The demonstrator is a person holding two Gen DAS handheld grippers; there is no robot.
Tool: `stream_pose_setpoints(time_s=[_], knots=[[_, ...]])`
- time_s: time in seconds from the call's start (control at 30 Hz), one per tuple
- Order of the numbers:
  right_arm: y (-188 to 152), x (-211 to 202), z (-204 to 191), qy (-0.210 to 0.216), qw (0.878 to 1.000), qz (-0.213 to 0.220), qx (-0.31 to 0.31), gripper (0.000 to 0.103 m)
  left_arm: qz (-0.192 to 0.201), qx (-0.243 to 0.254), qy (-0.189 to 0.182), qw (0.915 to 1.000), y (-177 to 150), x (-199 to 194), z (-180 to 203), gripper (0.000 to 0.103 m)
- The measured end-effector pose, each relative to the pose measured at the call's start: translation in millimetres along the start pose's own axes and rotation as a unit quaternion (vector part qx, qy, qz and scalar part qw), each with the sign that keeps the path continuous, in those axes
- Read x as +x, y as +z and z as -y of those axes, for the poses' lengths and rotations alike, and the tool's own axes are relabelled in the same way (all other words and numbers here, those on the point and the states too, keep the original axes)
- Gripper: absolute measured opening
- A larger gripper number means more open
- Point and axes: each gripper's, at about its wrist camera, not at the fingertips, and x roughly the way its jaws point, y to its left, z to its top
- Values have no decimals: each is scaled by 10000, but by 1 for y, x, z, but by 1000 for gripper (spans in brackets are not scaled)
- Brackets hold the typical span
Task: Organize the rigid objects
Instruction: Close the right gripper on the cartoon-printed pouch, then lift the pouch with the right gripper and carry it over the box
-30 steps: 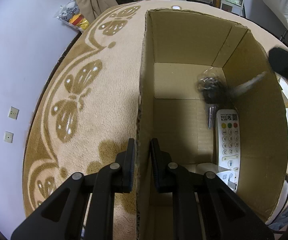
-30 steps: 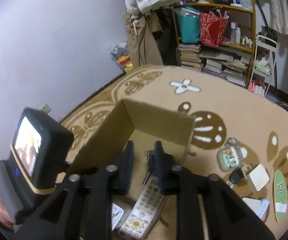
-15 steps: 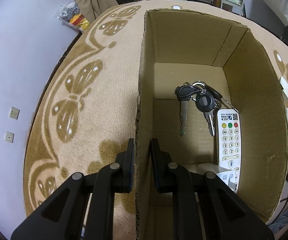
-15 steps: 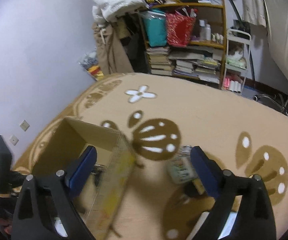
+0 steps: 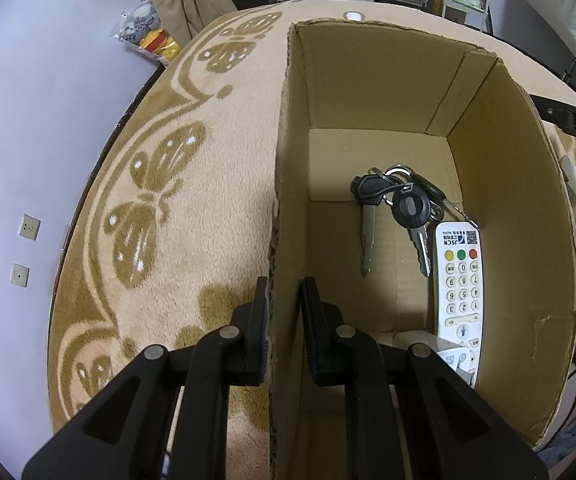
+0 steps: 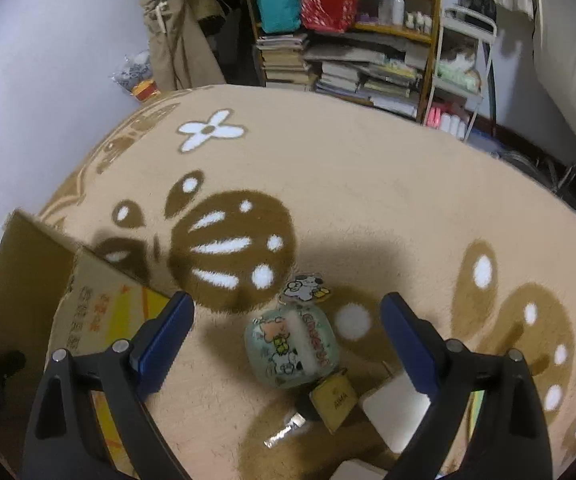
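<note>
Patterned rug [image 6: 368, 184]. Left gripper [image 5: 284, 320] pinches cardboard box [image 5: 508, 200] wall, steadying it; right gripper [image 6: 286, 336], jaws wide, hovers over cartoon pouch [image 6: 292, 350] at 6 o'clock.

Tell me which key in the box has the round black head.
The right key, lying beside the white remote. The left key has an angular head.

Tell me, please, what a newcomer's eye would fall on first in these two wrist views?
Probably the open cardboard box on the butterfly-patterned rug, its near wall clamped by the left gripper, with a bunch of keys and a white remote lying side by side on its floor. Next, the right gripper hangs wide open above a cartoon-printed pouch on the rug just right of the box.
</note>
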Motion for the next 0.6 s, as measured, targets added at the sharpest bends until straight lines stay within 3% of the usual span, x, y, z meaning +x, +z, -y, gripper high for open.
stream_pose_setpoints(time_s=[0.23,0.37,0.4,0.5,0.6], knots=[[-4,25,20,31,9986,-130,514,98,-20,-104,-131,9999,3,1,-6,15],[-12,37,23,174,9972,-301,666,83,-45,-250,-257,9993,4,5,-11,15],[-14,41,22,184,9971,-402,614,75,-59,-295,-297,9991,5,5,-12,15],[-20,43,11,-6,9989,-390,251,65,-77,-358,-377,9986,5,5,-14,15],[-20,40,4,-182,9990,-416,58,64,-69,-322,-345,9989,5,6,-14,15]])
